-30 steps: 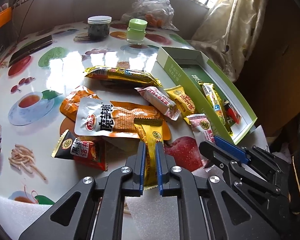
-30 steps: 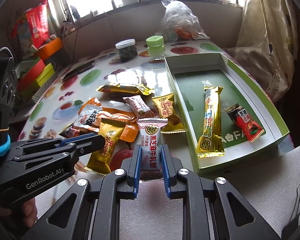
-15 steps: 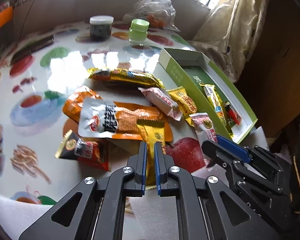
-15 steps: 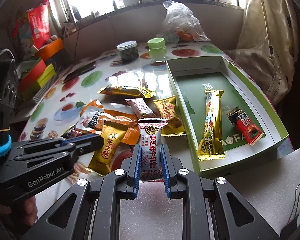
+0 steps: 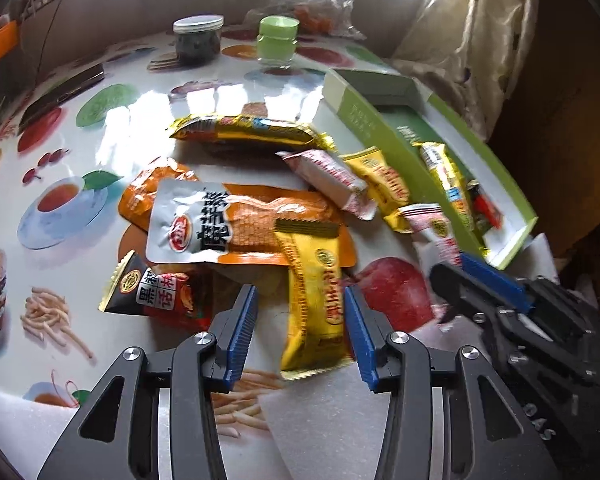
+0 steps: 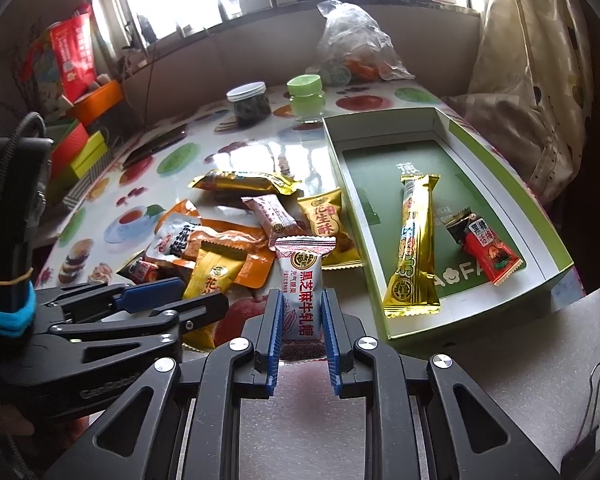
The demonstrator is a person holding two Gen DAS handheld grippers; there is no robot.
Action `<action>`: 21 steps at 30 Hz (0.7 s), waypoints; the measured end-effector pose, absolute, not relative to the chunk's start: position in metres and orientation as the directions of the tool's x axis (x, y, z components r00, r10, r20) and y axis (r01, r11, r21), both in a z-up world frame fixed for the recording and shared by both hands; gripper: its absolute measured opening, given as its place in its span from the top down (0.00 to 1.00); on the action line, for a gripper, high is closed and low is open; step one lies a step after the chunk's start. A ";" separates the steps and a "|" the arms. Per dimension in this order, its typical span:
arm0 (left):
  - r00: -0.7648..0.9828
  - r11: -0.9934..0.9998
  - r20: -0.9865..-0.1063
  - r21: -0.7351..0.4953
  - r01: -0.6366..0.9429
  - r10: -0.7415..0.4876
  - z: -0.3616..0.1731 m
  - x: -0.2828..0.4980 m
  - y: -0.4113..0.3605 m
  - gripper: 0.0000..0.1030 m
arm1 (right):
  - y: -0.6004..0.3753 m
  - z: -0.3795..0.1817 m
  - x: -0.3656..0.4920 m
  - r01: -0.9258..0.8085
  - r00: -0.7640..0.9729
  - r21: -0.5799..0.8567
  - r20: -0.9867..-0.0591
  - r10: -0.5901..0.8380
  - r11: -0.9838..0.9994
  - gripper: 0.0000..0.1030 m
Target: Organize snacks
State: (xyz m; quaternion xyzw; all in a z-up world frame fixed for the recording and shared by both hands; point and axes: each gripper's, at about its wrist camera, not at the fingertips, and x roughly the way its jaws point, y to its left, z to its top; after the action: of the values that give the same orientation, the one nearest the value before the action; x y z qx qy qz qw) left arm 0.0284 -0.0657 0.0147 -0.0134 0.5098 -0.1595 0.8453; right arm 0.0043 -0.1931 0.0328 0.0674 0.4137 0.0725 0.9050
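A pile of snack packets lies on the fruit-print tablecloth left of a green box [image 6: 548, 216]. My left gripper [image 5: 300, 332] is open; a yellow peanut-candy packet [image 5: 316, 300] lies between its fingers on the table. My right gripper [image 6: 300, 332] is shut on a white sesame nougat packet [image 6: 302, 280] and holds it upright just left of the box's near corner. The box holds a long gold bar [image 6: 414, 240] and a red-black plum packet [image 6: 486, 250]. The left gripper also shows in the right wrist view [image 6: 172, 300].
A silver-orange pouch [image 5: 220, 224], a black-red packet [image 5: 156, 296], a long gold packet [image 5: 248, 132], a pink packet [image 5: 328, 176] and another yellow packet [image 5: 384, 184] lie in the pile. A dark jar [image 6: 249, 102], a green jar [image 6: 306, 96] and a plastic bag [image 6: 352, 48] stand behind.
My left gripper has opened and let go of the yellow packet, which now lies on the table. My right gripper still holds the white packet, slightly raised.
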 end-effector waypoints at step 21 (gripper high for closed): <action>0.493 0.941 -0.814 -0.183 0.285 -0.308 0.047 0.029 -0.067 0.77 | -0.200 0.046 0.005 -0.076 0.667 0.193 -0.719 0.194 0.978 0.82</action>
State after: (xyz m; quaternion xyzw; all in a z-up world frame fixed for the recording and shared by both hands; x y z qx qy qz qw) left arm 0.0288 -0.0675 0.0471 -0.0120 0.4733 -0.1714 0.8640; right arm 0.0055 -0.1999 0.0464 0.0734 0.4013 0.0744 0.9099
